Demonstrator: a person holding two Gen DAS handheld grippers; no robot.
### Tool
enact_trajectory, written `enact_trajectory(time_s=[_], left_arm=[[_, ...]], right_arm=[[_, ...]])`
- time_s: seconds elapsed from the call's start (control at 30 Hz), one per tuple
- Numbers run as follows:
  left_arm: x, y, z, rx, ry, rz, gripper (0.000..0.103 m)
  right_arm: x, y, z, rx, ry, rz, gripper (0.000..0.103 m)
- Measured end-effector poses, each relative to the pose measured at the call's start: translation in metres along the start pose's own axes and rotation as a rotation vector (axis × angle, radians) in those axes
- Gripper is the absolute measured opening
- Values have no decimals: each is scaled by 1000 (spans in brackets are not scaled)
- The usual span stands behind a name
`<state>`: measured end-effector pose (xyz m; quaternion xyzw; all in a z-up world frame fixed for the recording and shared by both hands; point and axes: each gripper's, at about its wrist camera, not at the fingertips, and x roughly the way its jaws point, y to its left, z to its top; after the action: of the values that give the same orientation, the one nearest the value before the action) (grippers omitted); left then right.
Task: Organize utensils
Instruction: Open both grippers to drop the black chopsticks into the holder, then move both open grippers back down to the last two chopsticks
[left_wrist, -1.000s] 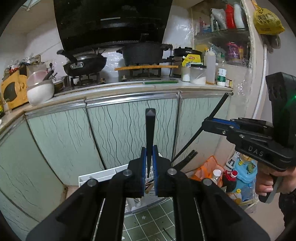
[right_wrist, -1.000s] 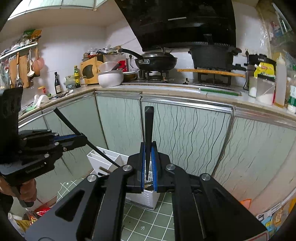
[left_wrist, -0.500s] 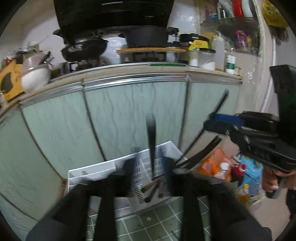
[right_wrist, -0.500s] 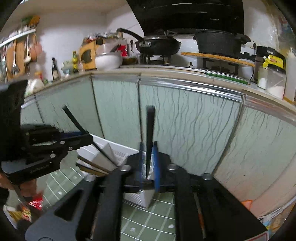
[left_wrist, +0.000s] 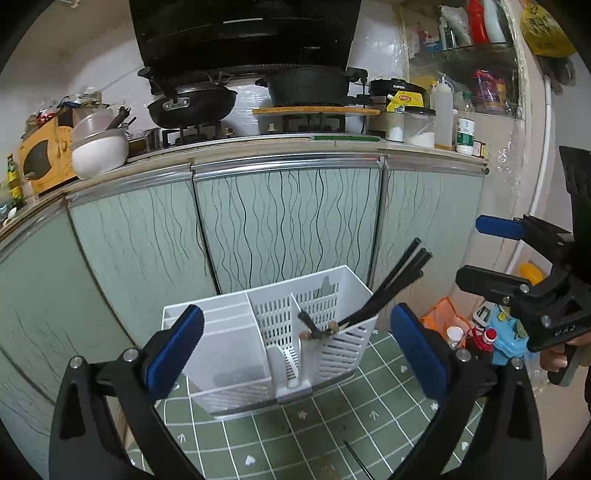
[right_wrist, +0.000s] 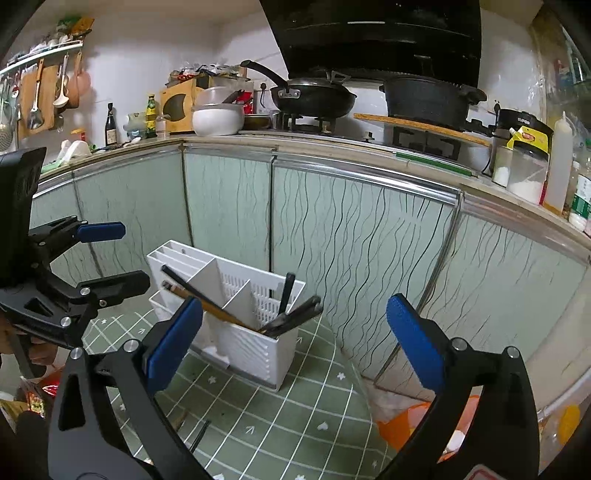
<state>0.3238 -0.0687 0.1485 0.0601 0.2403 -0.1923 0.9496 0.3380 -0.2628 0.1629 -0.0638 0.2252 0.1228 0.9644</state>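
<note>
A white slotted utensil holder (left_wrist: 258, 347) stands on the green tiled floor in front of the cabinets; it also shows in the right wrist view (right_wrist: 243, 332). Several black chopsticks (left_wrist: 391, 284) lean out of its right compartment, seen too in the right wrist view (right_wrist: 295, 317). A brown-tipped pair (right_wrist: 207, 302) lies slanted across its dividers. My left gripper (left_wrist: 295, 350) is open and empty just above the holder. My right gripper (right_wrist: 295, 339) is open and empty, to the holder's right. Each gripper appears in the other's view: the right (left_wrist: 517, 258), the left (right_wrist: 99, 254).
Pale green cabinet doors (left_wrist: 288, 221) stand right behind the holder, under a counter with a wok (left_wrist: 192, 103) and black pot (left_wrist: 306, 85). A loose black chopstick (left_wrist: 356, 458) lies on the floor tiles. Bottles and an orange bag (left_wrist: 443, 317) crowd the floor at right.
Both grippers have opened and let go of the black chopsticks they held, which now stand in the holder. Both views have tipped downward and come closer to the holder.
</note>
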Motion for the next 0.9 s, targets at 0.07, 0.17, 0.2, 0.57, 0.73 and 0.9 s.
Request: enact_trajectory(time_s=[0.07, 0.17, 0.2, 0.57, 0.73, 0.9], left_arm=[[-8, 0, -3, -4, -4, 11, 99], [-21, -1, -7, -4, -10, 13, 99], [-27, -1, -9, -4, -17, 19, 99], [-71, -12, -30, -7, -41, 37, 99], [-82, -18, -46, -21, -25, 19, 99], [-87, -19, -63, -67, -18, 8, 99]], right_arm=[[-7, 2, -3, 2, -1, 4, 95], [-18, 5, -9, 14, -5, 7, 95], [-21, 7, -10, 20, -1, 10, 95], [-61, 18, -36, 53, 3, -17, 95], [-74, 22, -51, 70, 7, -30, 95], [-86, 29, -64, 75, 10, -31, 95]])
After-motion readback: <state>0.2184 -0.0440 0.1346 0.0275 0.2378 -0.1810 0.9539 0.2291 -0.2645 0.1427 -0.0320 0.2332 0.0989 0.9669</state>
